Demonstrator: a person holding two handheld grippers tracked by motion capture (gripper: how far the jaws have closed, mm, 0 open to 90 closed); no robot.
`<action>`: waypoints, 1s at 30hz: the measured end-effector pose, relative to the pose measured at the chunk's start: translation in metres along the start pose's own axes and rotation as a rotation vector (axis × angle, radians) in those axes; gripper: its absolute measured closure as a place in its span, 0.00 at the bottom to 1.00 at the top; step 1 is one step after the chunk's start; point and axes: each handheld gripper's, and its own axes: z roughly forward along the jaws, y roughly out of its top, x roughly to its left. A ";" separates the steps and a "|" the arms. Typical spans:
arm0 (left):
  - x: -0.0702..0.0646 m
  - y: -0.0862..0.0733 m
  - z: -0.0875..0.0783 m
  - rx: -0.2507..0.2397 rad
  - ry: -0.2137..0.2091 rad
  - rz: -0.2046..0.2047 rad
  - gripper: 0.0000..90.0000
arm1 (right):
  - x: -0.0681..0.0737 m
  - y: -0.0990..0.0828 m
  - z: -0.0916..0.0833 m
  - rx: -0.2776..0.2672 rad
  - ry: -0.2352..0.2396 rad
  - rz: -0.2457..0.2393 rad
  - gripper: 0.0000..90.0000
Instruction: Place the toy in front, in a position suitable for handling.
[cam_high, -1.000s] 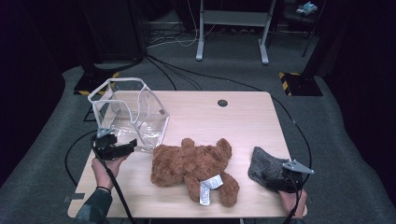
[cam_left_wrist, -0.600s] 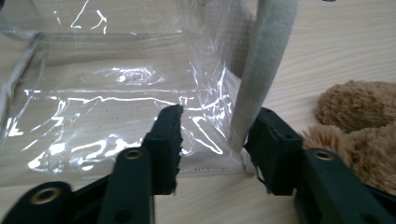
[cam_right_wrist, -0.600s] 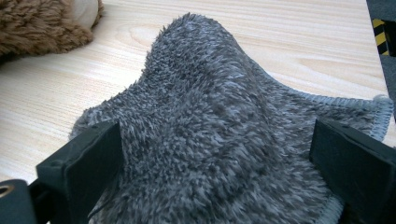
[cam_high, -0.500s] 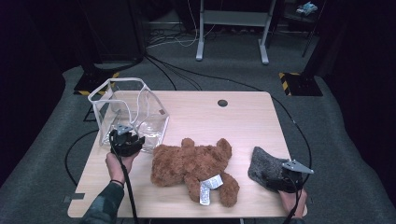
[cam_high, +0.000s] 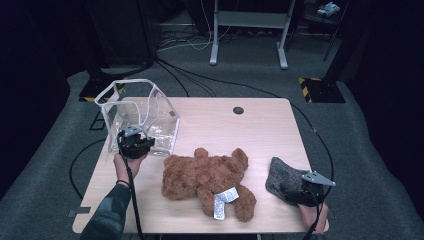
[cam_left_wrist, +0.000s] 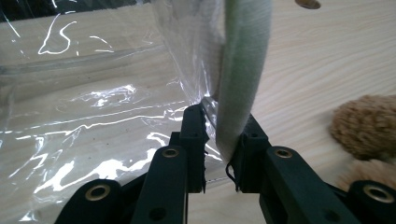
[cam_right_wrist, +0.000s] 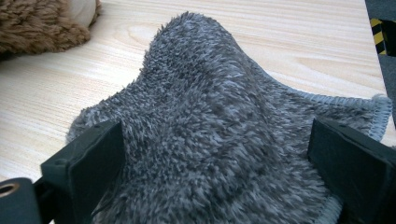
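At centre left of the high view, the clear plastic bag's (cam_high: 142, 112) fabric-edged rim (cam_left_wrist: 243, 70) was pinched by the just-closing left gripper (cam_high: 134, 142). At lower right, the grey fleece cloth (cam_high: 285, 177) was straddled by the spread right gripper (cam_right_wrist: 219, 177). Holding the bag open for loading seemingly came next.

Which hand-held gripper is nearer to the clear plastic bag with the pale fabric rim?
Left. The left hand-held gripper has closed on the clear plastic bag's pale rim; the right hand-held gripper sits across the table at the grey fuzzy cloth.
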 end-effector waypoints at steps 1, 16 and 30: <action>0.002 0.002 0.002 0.003 -0.005 -0.001 0.85 | 0.000 0.000 0.000 0.000 0.001 0.000 0.04; 0.022 0.018 0.025 -0.003 -0.058 -0.024 0.85 | 0.001 0.000 0.000 0.008 -0.005 0.000 0.04; 0.019 0.036 0.032 0.032 0.016 -0.008 0.77 | 0.001 0.000 0.001 0.009 -0.012 -0.001 0.05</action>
